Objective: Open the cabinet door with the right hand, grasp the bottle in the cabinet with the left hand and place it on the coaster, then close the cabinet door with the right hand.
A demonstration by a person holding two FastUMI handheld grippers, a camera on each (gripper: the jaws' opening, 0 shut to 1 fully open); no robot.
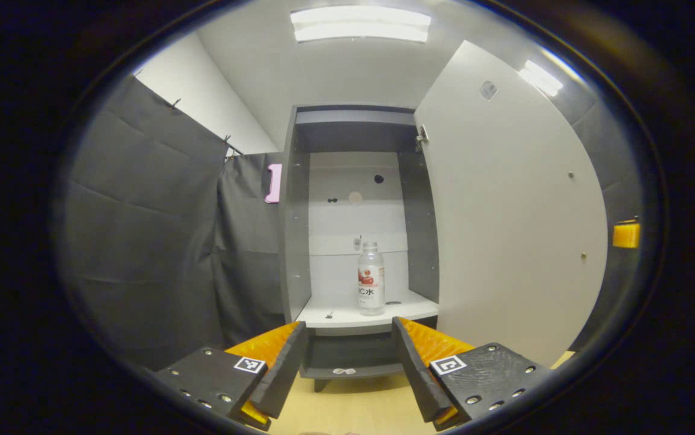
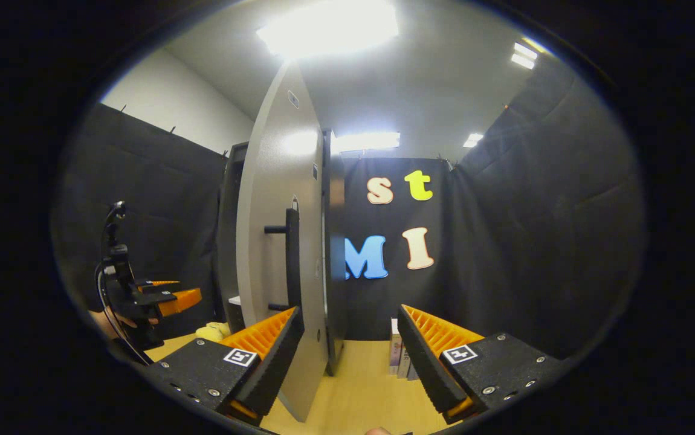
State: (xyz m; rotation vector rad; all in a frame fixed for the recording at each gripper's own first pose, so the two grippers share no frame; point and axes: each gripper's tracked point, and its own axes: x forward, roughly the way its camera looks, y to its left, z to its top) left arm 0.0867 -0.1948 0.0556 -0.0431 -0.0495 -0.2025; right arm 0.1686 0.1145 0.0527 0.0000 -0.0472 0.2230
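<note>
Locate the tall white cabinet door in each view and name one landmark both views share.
Left gripper view: the tall white cabinet door stands swung open right of centre, inner face showing, beside the clear plastic bottle upright on the shelf.
Right gripper view: the door stands left of centre, nearly edge-on, its dark bar handle facing the camera.
Shared landmark: the grey cabinet body.

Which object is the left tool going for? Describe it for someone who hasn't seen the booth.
Find the tall grey cabinet with its door swung open. On its white lower shelf stands a clear plastic water bottle, upright, with a red and white label. It is the only upright container on the shelf.
</note>
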